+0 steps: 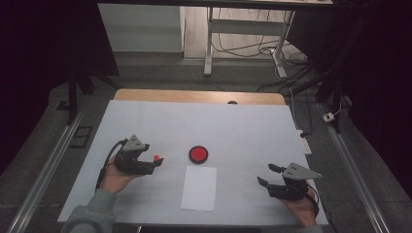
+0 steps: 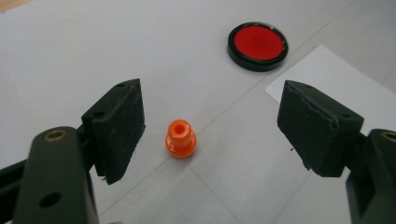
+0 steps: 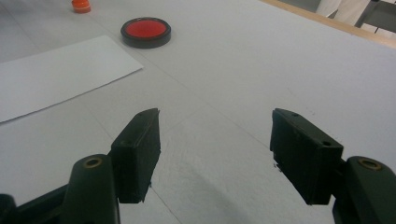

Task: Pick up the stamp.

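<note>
The small orange plastic peg (image 2: 180, 139) stands upright on the worktop (image 1: 243, 126) between the left gripper's (image 2: 210, 126) wide jaws, untouched. A round red black-rimmed disc (image 1: 198, 154) and white paper sheet (image 1: 199, 188) lie near mid-worktop. The right gripper (image 3: 215, 149) gapes wide, empty, near the front right corner.

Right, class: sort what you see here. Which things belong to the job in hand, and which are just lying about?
In the job:
- left gripper, jaws open around the peg
- orange peg, upright on the table between those jaws, untouched

Lying about:
- red disc, apart from the peg
- paper sheet, flat on the table
- right gripper, open over bare table
</note>
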